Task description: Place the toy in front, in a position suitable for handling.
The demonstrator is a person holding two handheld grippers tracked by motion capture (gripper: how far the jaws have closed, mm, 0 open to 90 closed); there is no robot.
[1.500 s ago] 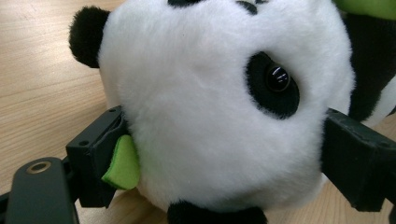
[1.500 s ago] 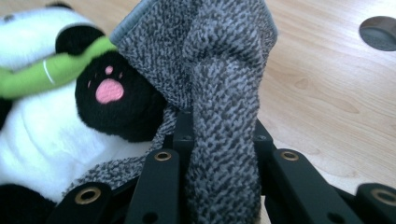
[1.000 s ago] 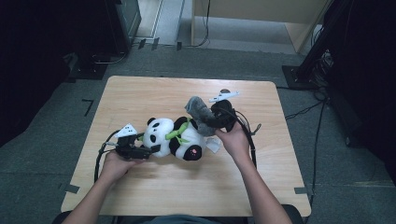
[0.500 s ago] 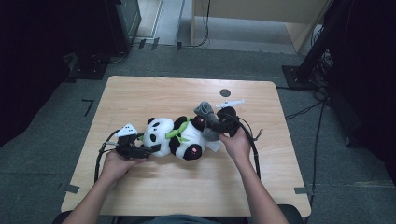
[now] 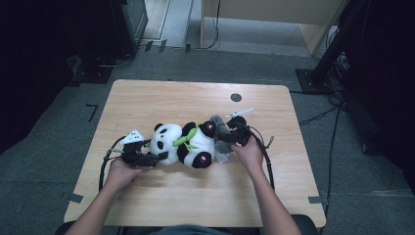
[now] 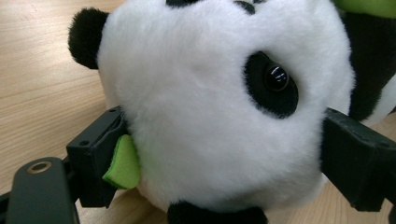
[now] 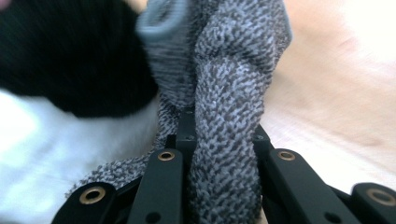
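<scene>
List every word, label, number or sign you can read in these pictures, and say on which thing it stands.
None: no readable text stands on anything.
The panda shows plain fur, no tag with writing.
The grey sock shows knit only.
The table carries a dark round spot, not a sign.

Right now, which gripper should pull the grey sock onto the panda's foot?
Right. The right gripper is already shut on the grey knit sock beside the panda's leg, while the left gripper clamps the head and steadies it.
</scene>
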